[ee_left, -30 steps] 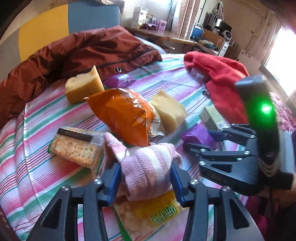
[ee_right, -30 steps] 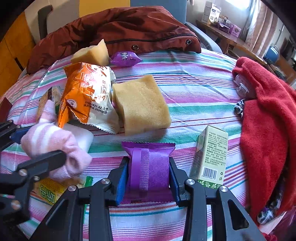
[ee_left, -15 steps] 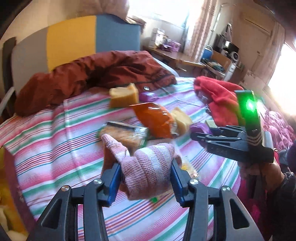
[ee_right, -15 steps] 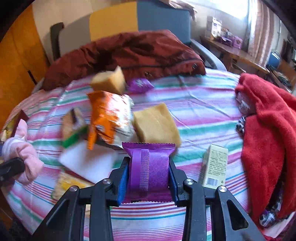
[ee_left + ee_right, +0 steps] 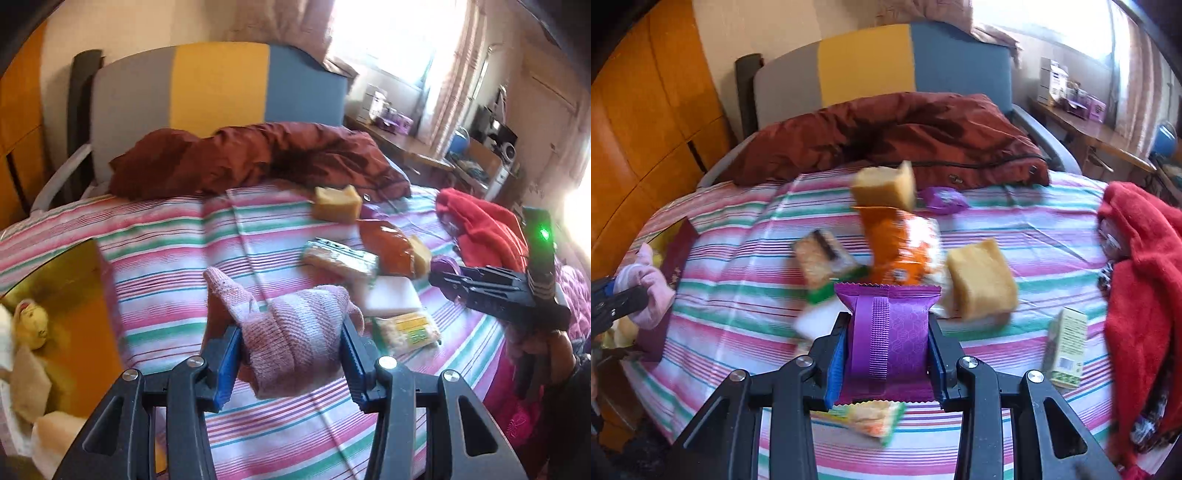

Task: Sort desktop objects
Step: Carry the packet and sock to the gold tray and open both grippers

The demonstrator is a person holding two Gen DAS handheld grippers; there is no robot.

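Pink striped sock (image 5: 295, 332) is clamped between the blue pads of the left hand-held gripper (image 5: 291, 354), jaws closed to about the width of the bunched fabric, and held clear above the striped bedcover (image 5: 166, 258). Purple snack packet (image 5: 890, 332) sits upright in the right hand-held gripper (image 5: 888, 354), jaws pressed against both its side edges, likewise off the bed.

Handling, as a judgement: the sock is light, soft and limp; it compresses under the pads and its loose toe end hangs free, so a grip across the thick folded middle is the secure one. The packet is light, crinkly foil, probably slippery and possibly crushable inside; holding it by the flat sides, as now, looks adequate with modest pressure.

Remaining on the bed: two yellow sponge blocks (image 5: 979, 284), an orange snack bag (image 5: 897, 247), a cracker pack (image 5: 820, 258), a white block (image 5: 388, 299), a small green carton (image 5: 1067, 343), a second purple packet (image 5: 942, 199). An open gold-lined box (image 5: 66, 295) stands at the left bed edge, holding soft items.

Change against one second ago: both grippers have risen and drawn back, the pile now lying well apart from them. The left unit has swung leftward, bringing the box into view near the sock. Grips on both items are unchanged.
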